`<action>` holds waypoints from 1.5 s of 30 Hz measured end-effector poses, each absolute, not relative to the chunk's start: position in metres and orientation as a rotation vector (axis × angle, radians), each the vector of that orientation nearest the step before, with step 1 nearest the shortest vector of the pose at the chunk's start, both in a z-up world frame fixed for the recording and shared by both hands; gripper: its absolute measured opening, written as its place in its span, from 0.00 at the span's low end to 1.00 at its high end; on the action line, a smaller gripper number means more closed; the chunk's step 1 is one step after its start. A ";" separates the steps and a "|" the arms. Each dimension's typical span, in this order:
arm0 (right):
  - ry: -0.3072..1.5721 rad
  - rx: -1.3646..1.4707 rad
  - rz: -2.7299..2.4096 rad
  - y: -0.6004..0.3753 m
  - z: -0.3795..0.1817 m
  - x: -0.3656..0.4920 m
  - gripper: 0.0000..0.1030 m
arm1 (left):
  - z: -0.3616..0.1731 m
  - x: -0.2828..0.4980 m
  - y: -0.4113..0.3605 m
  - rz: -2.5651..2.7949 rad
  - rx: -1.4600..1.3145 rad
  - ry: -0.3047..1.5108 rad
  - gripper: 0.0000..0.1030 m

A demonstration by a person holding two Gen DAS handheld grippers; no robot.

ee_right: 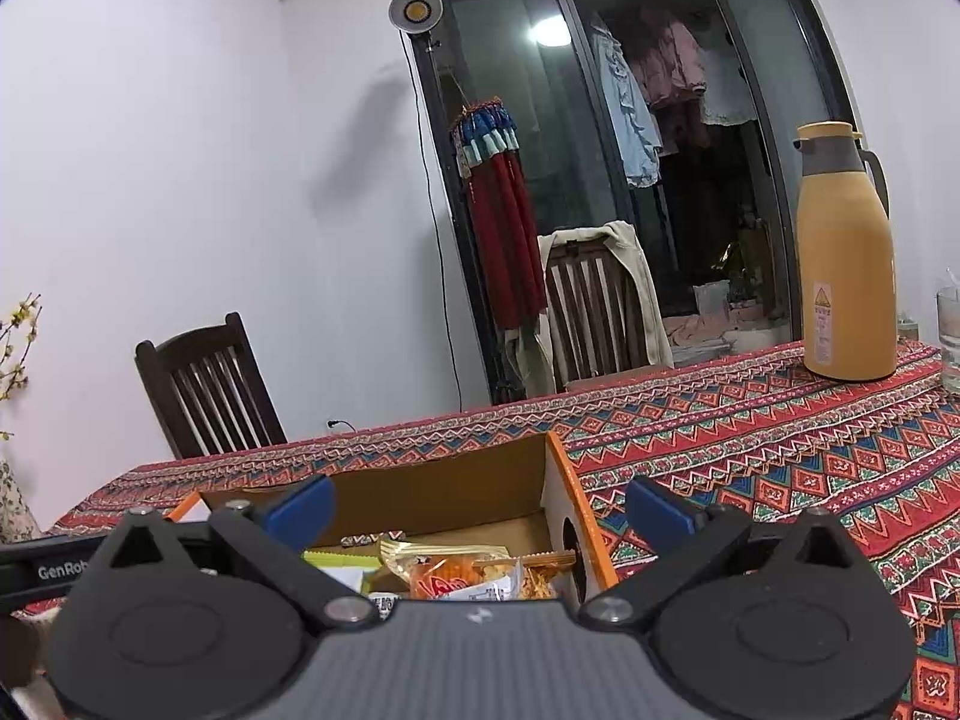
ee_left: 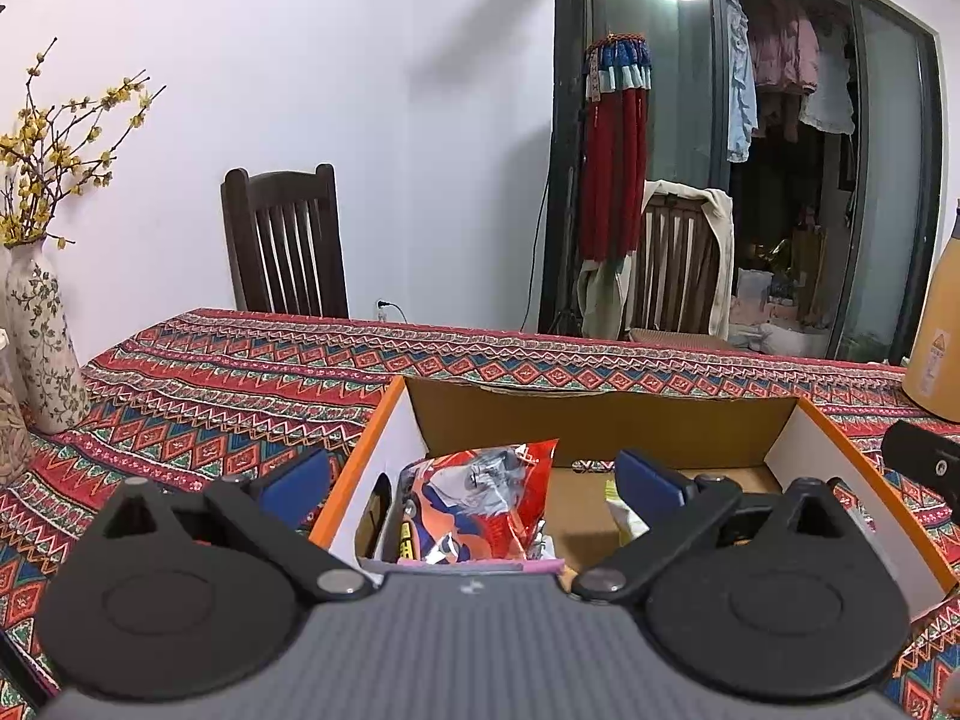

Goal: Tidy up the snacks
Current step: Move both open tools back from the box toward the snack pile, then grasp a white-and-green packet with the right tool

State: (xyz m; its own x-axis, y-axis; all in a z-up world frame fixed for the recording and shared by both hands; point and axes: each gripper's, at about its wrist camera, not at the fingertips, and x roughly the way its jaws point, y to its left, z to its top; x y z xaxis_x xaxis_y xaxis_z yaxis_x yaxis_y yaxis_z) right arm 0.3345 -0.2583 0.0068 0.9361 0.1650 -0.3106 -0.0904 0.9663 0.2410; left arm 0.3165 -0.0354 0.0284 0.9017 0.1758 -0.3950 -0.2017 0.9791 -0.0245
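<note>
The left gripper (ee_left: 474,480) is hovering with its jaws spread wide and nothing between them; the right gripper (ee_right: 480,507) is doing the same. Both are hanging over an orange-edged cardboard box (ee_left: 600,420) that is sitting on the patterned tablecloth (ee_left: 240,372).

In the left wrist view, a red snack packet (ee_left: 480,498) is leaning in the box squarely between the blue pads, its long axis running up and away from the jaws and tilting a little to the right. A pale yellow-green packet (ee_left: 624,510) is peeking out just inside the right finger. Beyond the left finger, a flowered vase (ee_left: 42,336) is standing.

The right wrist view is showing what the other is missing: an orange packet of snacks (ee_right: 456,576) lying flat between the jaws, its long axis running across from finger to finger, with a green-edged packet (ee_right: 339,558) beside it toward the left finger. Far beyond the right finger, a yellow thermos jug (ee_right: 846,276) is standing upright beside a glass (ee_right: 951,330).
</note>
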 end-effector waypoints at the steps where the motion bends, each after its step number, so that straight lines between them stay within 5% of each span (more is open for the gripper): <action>1: 0.329 0.225 0.132 -0.259 0.008 0.333 1.00 | 0.029 0.315 -0.036 0.194 -0.065 0.400 1.00; 17: 0.320 0.126 0.176 -0.262 0.025 0.279 1.00 | 0.049 0.267 -0.033 0.157 -0.065 0.437 1.00; 42: 0.696 -0.136 0.467 -0.230 -0.044 0.221 1.00 | -0.005 0.149 0.008 0.068 -0.048 0.574 1.00; 45: 0.717 -0.161 0.469 -0.224 -0.049 0.220 0.89 | -0.004 0.140 0.012 0.066 -0.049 0.570 1.00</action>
